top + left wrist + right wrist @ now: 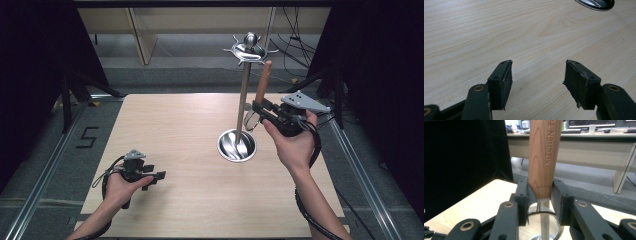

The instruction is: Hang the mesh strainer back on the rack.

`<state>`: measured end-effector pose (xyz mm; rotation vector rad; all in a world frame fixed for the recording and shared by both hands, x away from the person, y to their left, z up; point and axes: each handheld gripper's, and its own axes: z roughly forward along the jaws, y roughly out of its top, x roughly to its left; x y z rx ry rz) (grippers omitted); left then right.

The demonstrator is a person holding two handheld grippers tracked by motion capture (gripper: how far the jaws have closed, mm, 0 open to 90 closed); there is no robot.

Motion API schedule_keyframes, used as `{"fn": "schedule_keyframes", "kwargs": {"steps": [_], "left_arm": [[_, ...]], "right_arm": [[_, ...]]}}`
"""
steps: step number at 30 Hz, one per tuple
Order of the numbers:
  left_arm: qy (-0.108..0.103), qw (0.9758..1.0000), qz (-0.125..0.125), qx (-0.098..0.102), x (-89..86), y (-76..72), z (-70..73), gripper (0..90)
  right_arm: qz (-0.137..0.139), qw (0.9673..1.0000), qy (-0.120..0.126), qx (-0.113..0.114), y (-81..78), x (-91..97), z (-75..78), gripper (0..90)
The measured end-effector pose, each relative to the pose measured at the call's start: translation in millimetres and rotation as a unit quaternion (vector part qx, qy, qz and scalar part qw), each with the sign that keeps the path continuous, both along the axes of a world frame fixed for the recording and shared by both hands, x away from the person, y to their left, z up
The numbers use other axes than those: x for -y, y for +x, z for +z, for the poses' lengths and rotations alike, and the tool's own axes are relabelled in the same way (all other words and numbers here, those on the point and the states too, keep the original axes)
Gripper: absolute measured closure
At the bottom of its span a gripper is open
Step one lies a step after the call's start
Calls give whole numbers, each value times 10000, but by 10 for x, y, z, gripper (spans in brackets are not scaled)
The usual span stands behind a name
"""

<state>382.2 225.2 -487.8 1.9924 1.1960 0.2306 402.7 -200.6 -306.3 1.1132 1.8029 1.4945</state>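
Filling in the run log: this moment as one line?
right gripper: shut on wooden-handled strainer | beside rack | left gripper: open, over table

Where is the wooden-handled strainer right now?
In the high view the wooden-handled strainer stands upright at the table's right side, clamped in the right gripper beside the metal stand's pole, just above its round base.
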Motion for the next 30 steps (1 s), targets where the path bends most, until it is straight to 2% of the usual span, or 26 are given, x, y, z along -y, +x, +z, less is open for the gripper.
{"fn": "schedule_keyframes", "kwargs": {"steps": [4,6,7,11,12,13,19,20,21,23,27,28,29,30], "left_arm": [[-9,10000,-7,-10,-1,1,3,381],[-64,10000,10,-7,5,-2,1,382],[-60,10000,8,-3,4,-2,2,381],[-54,10000,22,9,3,-1,0,382],[-56,10000,24,8,3,-1,0,382],[-57,10000,25,7,4,-1,0,382],[-57,10000,12,-3,3,-2,2,382],[-65,10000,26,12,5,-3,0,382],[-65,10000,26,12,5,-3,0,382],[-59,10000,15,4,2,-5,4,381],[19,10000,-18,14,-11,-3,6,382],[-56,10000,20,6,3,-4,2,382],[-63,10000,31,12,7,-6,1,382],[-13,10000,17,17,3,-6,3,382]], "right_arm": [[2,10000,-57,26,-3,0,-4,679],[-36,10000,16,-53,-19,-7,-4,668],[-10,10000,-66,60,-6,9,-4,656],[-3,9999,-48,111,-19,25,1,597],[-36,10000,6,65,-31,24,3,584],[-22,9998,-61,164,-24,38,4,571],[2,9996,-170,243,-73,101,7,495],[-43,9991,-252,329,-79,127,2,485],[-29,9994,-226,259,-98,142,-6,472],[-66,9993,-246,263,-114,169,-18,461],[-135,9993,-309,169,-175,306,-136,426],[-178,9993,-324,14,-221,381,-249,416],[-169,9990,-407,5,-232,430,-319,415],[-176,9989,-430,-101,-258,467,-401,414]]}}
